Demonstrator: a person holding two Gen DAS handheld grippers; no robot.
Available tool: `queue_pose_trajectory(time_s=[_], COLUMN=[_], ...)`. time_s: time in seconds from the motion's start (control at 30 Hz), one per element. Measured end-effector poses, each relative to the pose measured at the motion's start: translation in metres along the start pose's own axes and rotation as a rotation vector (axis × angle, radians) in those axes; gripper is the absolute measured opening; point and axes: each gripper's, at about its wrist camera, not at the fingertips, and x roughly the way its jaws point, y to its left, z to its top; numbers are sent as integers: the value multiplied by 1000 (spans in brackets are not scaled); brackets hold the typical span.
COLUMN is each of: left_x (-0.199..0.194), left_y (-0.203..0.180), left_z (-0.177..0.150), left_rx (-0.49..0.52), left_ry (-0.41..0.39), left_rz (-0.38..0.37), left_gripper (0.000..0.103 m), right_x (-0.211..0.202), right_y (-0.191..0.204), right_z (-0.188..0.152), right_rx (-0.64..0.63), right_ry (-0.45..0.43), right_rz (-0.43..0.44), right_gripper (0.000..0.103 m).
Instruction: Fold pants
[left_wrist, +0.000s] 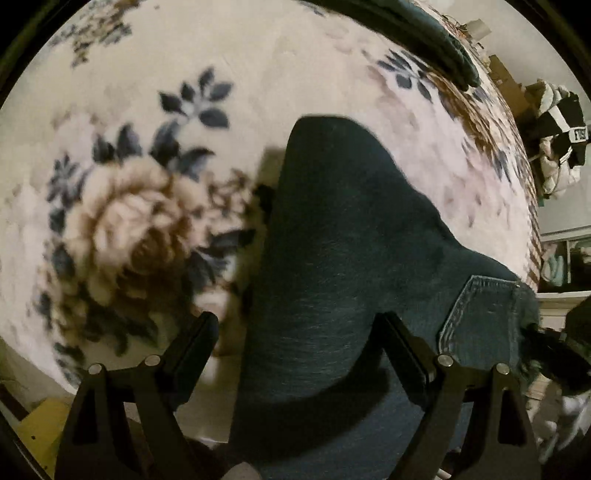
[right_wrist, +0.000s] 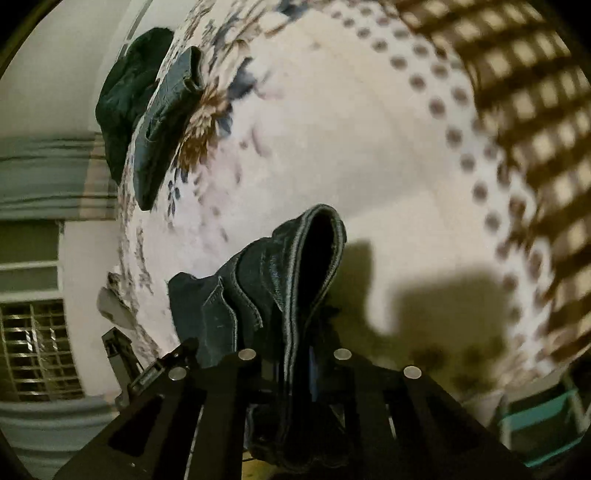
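Observation:
Dark blue jeans (left_wrist: 332, 258) lie over a floral blanket (left_wrist: 129, 166) on a bed. In the left wrist view my left gripper (left_wrist: 299, 325) is open, its fingers (left_wrist: 195, 339) spread to either side of the denim near a stitched back pocket (left_wrist: 480, 314). In the right wrist view my right gripper (right_wrist: 295, 369) is shut on the jeans' waistband (right_wrist: 314, 258), a thick folded edge that stands up between the jaws, with the blanket (right_wrist: 369, 129) behind it.
Other dark garments (right_wrist: 147, 110) lie at the blanket's far edge, also at the top of the left wrist view (left_wrist: 424, 33). A pile of striped clothes (left_wrist: 557, 136) sits beyond the bed. A window with a grille (right_wrist: 37, 350) is at left.

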Motion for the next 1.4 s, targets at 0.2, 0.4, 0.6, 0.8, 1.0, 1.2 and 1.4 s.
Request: queue_pose_trajectory(time_s=[0.2,0.4,0.6,0.8,1.0,1.2,1.4], left_x=[3,-15,1,3,9,3,7], left_y=[-1,-5,-15,-18,-15,-9,1], left_z=[8,-1,-16,-15,-17,-17,-16], left_rx=[-21,-24,-14,-6,7,7,-11], left_ry=[23,13,49,52,85,77,75], left_rz=[-17,-72,-45,-42,-52,-75,-124], left_gripper=[88,88,88,88,92,92,92], right_x=[24,-28,-20,9,4,-1,21], right_y=[-26,-46,-61,-46,-53,-66,-59], right_z=[5,-35,-91,-94,-109,-108,-120], right_rx=[47,208,446,517,515,495,449], right_ry=[62,-60,-17,-95,-112,-85,-32], right_rz=[-90,45,161,127,-60,101,217], right_gripper=[48,78,79,33,18,59,75])
